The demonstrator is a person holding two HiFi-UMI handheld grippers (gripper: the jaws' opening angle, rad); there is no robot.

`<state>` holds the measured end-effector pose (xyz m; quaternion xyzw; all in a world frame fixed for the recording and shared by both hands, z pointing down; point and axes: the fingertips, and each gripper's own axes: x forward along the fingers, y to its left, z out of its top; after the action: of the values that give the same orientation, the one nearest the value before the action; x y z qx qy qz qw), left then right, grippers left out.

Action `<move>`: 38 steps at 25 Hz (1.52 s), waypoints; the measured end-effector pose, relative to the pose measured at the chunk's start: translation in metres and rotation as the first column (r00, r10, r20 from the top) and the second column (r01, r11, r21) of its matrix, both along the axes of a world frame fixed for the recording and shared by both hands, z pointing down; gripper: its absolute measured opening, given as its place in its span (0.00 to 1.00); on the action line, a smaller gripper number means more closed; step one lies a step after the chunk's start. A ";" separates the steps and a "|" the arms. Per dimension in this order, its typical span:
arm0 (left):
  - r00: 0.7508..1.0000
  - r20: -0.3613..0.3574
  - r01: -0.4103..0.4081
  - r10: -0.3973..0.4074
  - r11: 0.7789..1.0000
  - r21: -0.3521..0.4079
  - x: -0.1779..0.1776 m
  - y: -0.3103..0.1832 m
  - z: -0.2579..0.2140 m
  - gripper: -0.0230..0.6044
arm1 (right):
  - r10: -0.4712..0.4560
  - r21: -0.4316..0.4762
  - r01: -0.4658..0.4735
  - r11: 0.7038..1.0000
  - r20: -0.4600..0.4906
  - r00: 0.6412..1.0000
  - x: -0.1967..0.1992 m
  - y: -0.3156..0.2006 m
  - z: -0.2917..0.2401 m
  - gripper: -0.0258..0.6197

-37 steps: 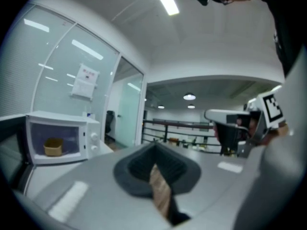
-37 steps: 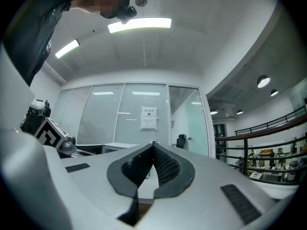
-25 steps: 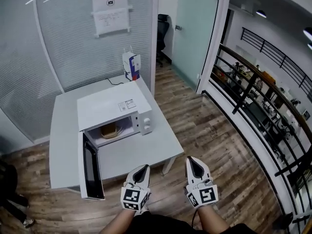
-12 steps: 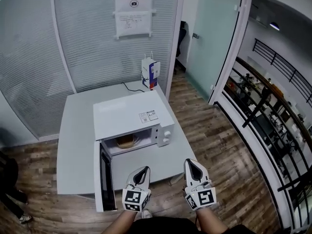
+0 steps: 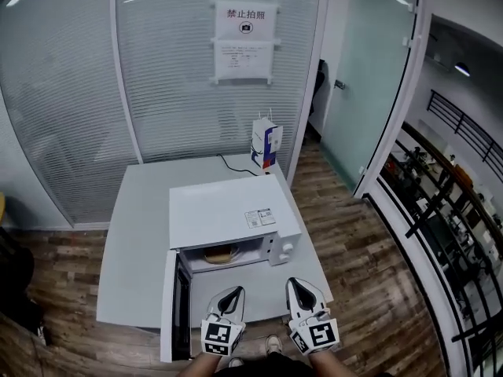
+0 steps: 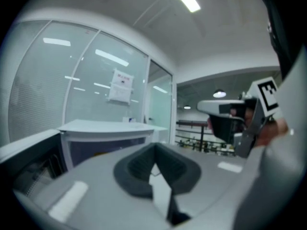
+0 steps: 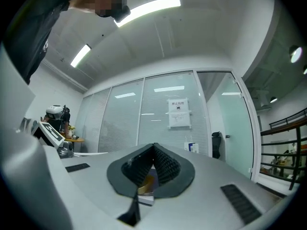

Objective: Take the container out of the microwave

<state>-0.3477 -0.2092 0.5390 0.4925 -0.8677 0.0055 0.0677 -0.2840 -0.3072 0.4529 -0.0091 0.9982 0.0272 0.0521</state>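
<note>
A white microwave [image 5: 232, 220] stands on a grey table [image 5: 137, 242], its door [image 5: 177, 305] swung wide open toward me on the left. Inside the cavity sits a tan container [image 5: 220, 253]. My left gripper [image 5: 233, 291] and right gripper [image 5: 296, 283] hover side by side at the table's near edge, just short of the opening, both shut and holding nothing. In the left gripper view the shut left gripper [image 6: 154, 148] points at the microwave [image 6: 108, 133]. In the right gripper view the right gripper [image 7: 154, 147] is shut, and a tan patch of the container [image 7: 146, 186] shows below the pads.
A blue and white carton [image 5: 266, 144] stands at the table's far right corner, with a black cable beside it. A frosted glass wall [image 5: 165, 77] with paper notices is behind the table. A glass door [image 5: 369, 93] and a black railing [image 5: 440, 210] lie to the right.
Both grippers have moved toward the table and now reach its near edge. The microwave has shifted from the left to straight ahead and sits closer.
</note>
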 end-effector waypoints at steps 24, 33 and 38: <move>0.905 0.010 0.424 -0.426 0.900 -0.097 -0.111 -0.005 0.059 0.46 | -0.348 -0.080 0.339 0.937 -0.153 0.925 -0.112 0.001 0.077 0.04; 0.856 -0.118 0.472 -0.503 0.854 -0.220 -0.160 -0.008 0.143 0.83 | -0.408 -0.131 0.388 0.912 -0.214 0.887 -0.136 0.008 0.118 0.04; 0.834 -0.139 0.489 -0.534 0.832 -0.260 -0.185 -0.011 0.168 0.85 | -0.458 -0.203 0.415 0.887 -0.273 0.846 -0.128 0.018 0.148 0.04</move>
<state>-0.5328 -0.2199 0.7069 0.2286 -0.9504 0.0294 0.2086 -0.4124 -0.2892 0.6004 0.2194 0.9688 -0.0526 -0.1030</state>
